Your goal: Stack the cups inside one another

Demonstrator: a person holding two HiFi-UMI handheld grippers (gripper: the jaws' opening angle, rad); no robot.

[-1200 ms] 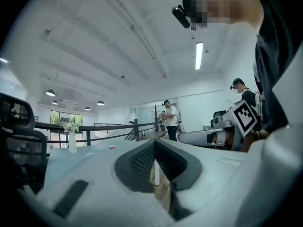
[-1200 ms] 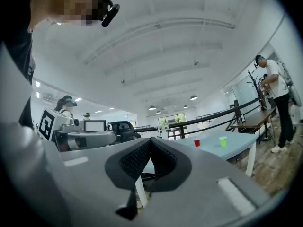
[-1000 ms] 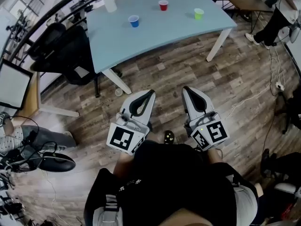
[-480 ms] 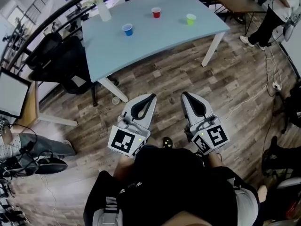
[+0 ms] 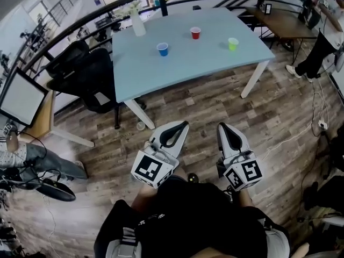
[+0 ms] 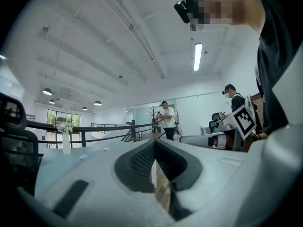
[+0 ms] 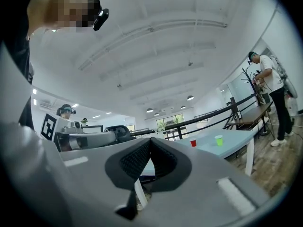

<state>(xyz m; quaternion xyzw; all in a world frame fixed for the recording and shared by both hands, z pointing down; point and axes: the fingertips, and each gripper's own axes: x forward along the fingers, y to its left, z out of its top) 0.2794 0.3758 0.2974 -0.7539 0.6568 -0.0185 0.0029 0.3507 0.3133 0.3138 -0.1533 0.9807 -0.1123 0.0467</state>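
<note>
Stepped nearer the table (image 5: 177,71); stacked no cups (image 5: 195,33) at twelve o'clock yet; held left gripper (image 5: 181,127), right gripper (image 5: 224,128) pressed together, empty.

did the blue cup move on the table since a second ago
No. The blue cup keeps its place on the table, the same gap left of the red cup and green cup; only the head view itself has shifted.

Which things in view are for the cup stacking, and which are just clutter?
Job:
- blue cup
- red cup
- green cup
- table they stand on

Lying about:
- vase
- office chair
- monitor
- wooden desk
</note>
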